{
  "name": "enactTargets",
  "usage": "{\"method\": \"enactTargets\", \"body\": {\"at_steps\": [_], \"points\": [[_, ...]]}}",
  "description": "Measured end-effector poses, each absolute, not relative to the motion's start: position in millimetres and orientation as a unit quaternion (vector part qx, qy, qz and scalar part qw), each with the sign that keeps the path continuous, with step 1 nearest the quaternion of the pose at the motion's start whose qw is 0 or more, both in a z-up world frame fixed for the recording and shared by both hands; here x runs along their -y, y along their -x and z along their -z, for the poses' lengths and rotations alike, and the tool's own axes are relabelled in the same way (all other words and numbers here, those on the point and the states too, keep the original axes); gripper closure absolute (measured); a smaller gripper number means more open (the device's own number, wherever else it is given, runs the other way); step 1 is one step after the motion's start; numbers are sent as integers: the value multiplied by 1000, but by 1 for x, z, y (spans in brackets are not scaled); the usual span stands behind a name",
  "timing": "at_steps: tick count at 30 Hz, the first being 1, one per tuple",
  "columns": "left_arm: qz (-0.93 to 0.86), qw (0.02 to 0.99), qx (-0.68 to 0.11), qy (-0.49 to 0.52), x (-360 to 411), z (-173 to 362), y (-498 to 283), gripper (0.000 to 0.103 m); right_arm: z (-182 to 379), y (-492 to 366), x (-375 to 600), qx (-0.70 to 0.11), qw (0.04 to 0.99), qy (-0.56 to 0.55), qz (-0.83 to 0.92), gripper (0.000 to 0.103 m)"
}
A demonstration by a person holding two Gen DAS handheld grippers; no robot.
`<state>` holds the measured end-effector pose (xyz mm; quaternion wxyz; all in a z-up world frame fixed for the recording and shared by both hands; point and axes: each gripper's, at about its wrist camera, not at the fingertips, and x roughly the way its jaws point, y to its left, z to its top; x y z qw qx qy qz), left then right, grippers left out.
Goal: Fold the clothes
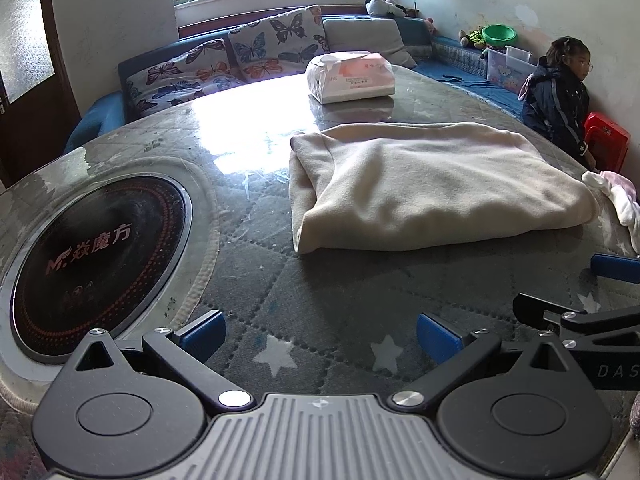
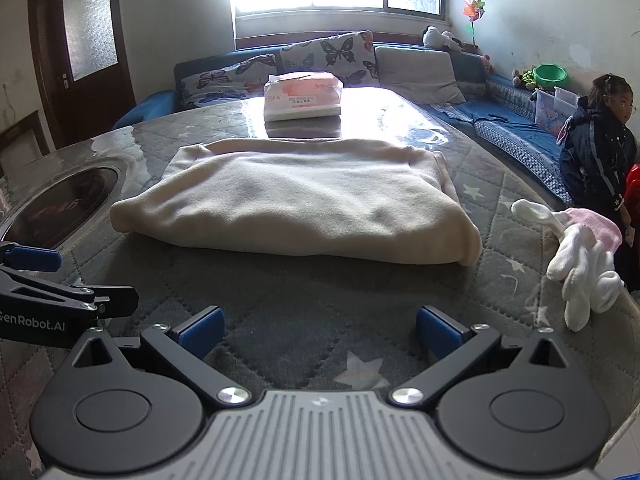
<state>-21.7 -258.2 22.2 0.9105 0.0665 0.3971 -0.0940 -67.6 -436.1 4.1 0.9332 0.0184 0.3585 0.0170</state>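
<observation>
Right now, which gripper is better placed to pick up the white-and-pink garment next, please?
Right. The white-and-pink garment lies just ahead-right of the right gripper; the left gripper sits farther over, near the cooktop.

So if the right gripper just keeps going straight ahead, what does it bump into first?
Most likely the folded cream blanket. The right gripper is open and points at its near edge, with only bare table cover between, though depth is hard to judge.
</observation>
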Motion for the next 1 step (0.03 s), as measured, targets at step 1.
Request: {"method": "enactTargets", "body": {"at_steps": [1], "points": [[93,911,-397,-67,258,-22,21,0,-4,67,436,-359,933,-20,-18,0]]}}
